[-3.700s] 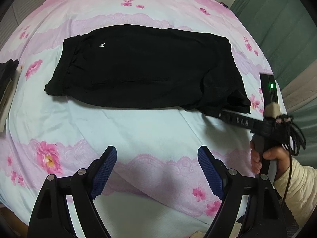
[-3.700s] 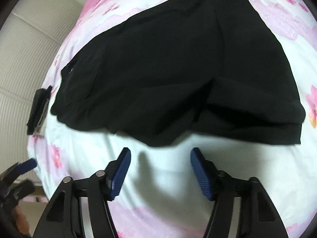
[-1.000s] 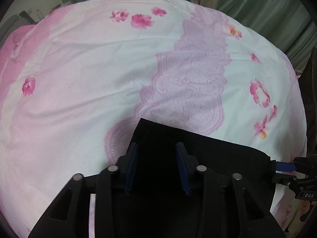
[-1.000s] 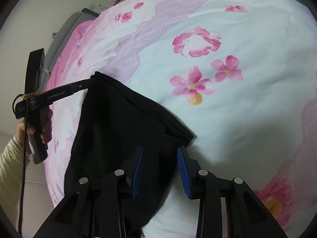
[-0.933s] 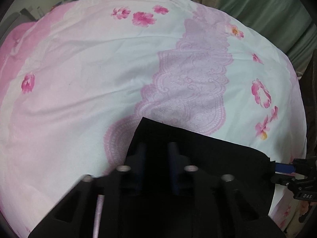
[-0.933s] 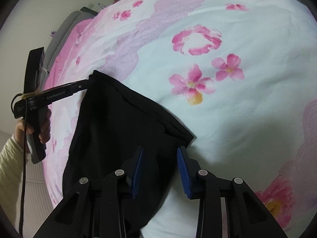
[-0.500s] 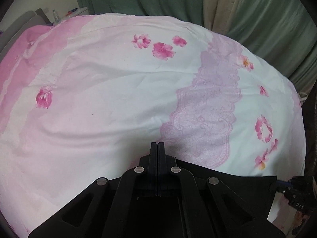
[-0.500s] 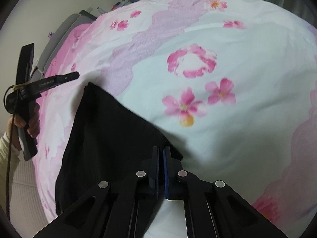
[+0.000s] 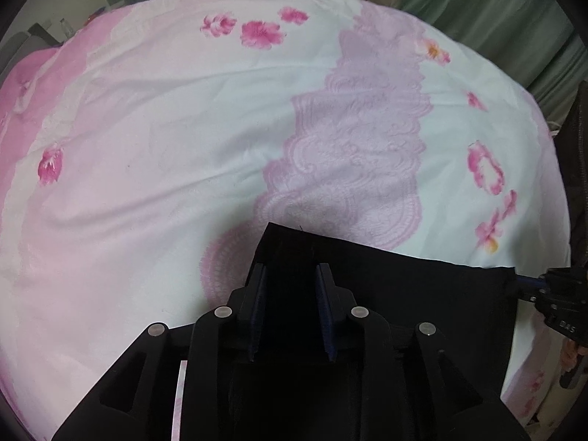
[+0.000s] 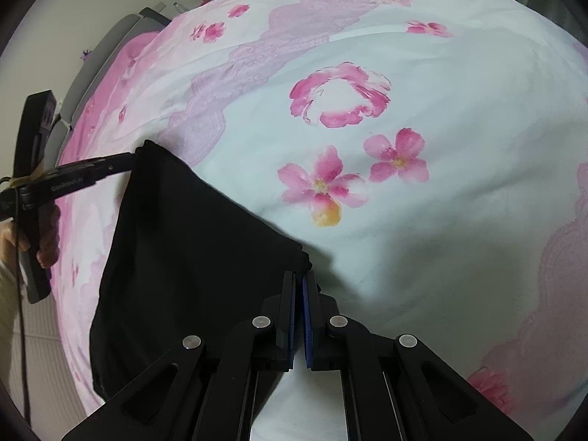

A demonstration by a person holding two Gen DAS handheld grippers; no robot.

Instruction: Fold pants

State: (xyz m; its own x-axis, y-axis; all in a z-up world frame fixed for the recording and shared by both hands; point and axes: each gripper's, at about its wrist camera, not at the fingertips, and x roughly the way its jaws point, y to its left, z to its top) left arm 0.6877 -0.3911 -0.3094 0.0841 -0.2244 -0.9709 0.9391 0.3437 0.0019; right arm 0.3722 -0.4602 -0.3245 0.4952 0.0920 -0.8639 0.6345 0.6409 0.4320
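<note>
The black pants [image 9: 404, 286] lie on a floral bedsheet [image 9: 183, 147]. In the left wrist view one corner of them sits between the blue pads of my left gripper [image 9: 290, 270]. Its jaws are opening, with a clear gap and cloth lying in it. My right gripper [image 10: 298, 275] is shut on the other corner of the pants [image 10: 183, 257]. A straight cloth edge runs between the two grippers. The left gripper [image 10: 134, 158] shows in the right wrist view, held by a hand [image 10: 47, 235]. The right gripper [image 9: 514, 277] shows at the left view's right edge.
The pink and white bedsheet [image 10: 441, 239] stretches beyond the pants. Green and beige curtains [image 9: 477, 7] hang behind the bed. A grey padded headboard [image 10: 121, 36] is at the far left. A dark object [image 9: 578, 147] stands at the bed's right edge.
A second ago both grippers straddled the pants' corners with jaws apart, then both shut on the cloth. Now the left jaws stand apart again, while the right stays shut.
</note>
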